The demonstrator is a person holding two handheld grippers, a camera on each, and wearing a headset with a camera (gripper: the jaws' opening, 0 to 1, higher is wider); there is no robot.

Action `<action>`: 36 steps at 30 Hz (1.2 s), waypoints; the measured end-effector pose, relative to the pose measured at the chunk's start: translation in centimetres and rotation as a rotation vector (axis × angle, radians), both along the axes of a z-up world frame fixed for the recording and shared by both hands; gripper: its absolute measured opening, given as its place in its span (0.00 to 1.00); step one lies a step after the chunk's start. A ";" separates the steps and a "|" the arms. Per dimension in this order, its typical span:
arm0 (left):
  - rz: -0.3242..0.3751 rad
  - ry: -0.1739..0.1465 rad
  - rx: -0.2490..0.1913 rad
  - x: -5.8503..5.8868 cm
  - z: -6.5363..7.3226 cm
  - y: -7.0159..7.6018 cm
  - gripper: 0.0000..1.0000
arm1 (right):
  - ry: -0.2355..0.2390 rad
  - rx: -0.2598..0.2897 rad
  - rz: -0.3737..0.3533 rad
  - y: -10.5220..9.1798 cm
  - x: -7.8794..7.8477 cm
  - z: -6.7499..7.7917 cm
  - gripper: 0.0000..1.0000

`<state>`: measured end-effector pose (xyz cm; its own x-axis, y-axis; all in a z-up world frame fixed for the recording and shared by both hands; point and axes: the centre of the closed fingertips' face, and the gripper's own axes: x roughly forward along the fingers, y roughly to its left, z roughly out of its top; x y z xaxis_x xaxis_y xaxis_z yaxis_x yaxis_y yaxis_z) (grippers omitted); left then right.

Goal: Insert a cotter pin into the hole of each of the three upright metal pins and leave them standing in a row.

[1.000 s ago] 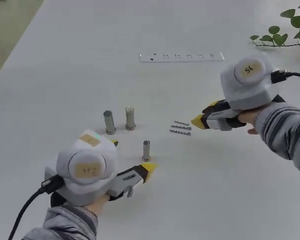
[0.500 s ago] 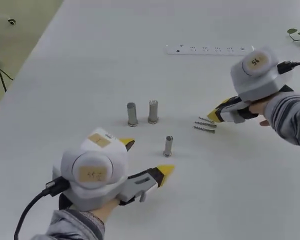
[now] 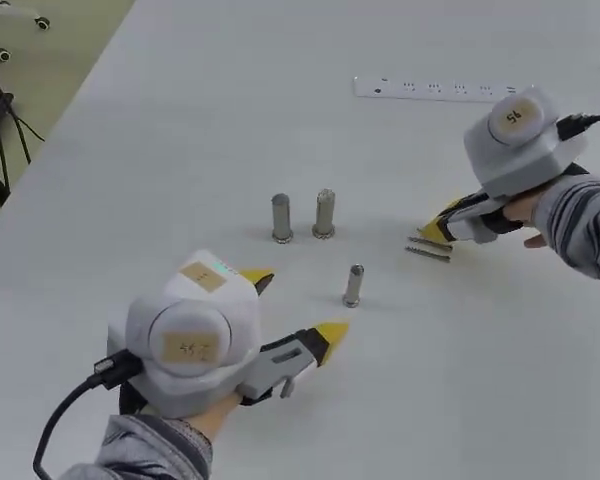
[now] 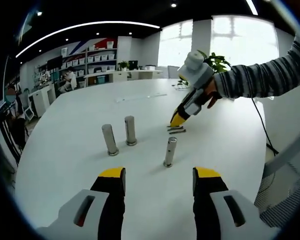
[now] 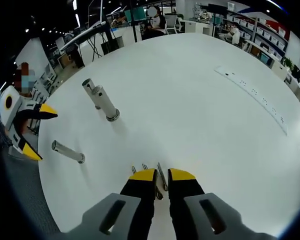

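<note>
Our right hand-held gripper (image 5: 157,176), jaws nearly closed, straddles the cotter pins (image 3: 429,250) at its tips; we cannot tell whether it grips one. It risks pinching two together. Our left hand-held gripper (image 4: 159,176) gapes empty, and could topple the upright metal pin (image 4: 170,151) just ahead. Its round label (image 3: 187,347) reads perhaps "55"; the right label (image 3: 513,116) reads "56".

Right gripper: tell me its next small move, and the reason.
Probably close the right gripper on one of the cotter pins and lift it. Its yellow tips already sit at the pins lying on the table, jaws narrowly apart with one pin in the gap, and the upright metal pins stand nearby.
</note>
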<state>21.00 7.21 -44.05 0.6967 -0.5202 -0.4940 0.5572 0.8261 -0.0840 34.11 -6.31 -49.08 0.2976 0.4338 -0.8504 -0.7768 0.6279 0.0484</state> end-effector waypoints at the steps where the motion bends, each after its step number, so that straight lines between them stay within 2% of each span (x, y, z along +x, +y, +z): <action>1: 0.000 0.000 0.000 0.0 0.0 0.0 0.52 | 0.002 -0.003 0.004 -0.1 0.1 -0.1 0.03; 4: 0.003 -0.002 0.006 0.0 0.0 0.2 0.52 | 0.019 -0.023 0.017 0.0 -0.1 -0.2 0.02; 8: 0.010 -0.005 0.006 0.0 0.2 0.5 0.52 | 0.009 -0.046 0.051 0.1 -0.2 0.0 0.00; 12: 0.011 -0.006 0.006 0.0 0.2 0.6 0.51 | -0.042 -0.090 0.146 0.0 -0.4 0.0 0.00; 17: 0.010 -0.007 -0.006 0.0 0.4 0.4 0.50 | -0.064 -0.096 0.179 0.0 -0.6 0.1 0.00; 20: 0.000 -0.005 0.002 -0.1 0.5 0.3 0.49 | -0.071 -0.093 0.191 -0.1 -0.8 0.2 0.00; 27: -0.021 -0.007 0.004 0.0 1.0 -0.2 0.46 | -0.136 -0.070 0.213 -0.6 -0.3 1.9 0.00; 33: -0.055 -0.021 0.003 0.1 1.9 -1.0 0.42 | -0.198 -0.038 0.261 0.0 -2.2 4.3 0.00; 36: -0.081 -0.034 0.006 0.1 2.6 -1.6 0.40 | -0.203 -0.033 0.298 0.4 -3.8 4.9 0.00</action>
<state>21.10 5.63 -41.45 0.6688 -0.5730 -0.4737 0.6251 0.7783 -0.0590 30.32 -5.90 -44.16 0.3266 0.5002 -0.8020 -0.9177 0.3709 -0.1423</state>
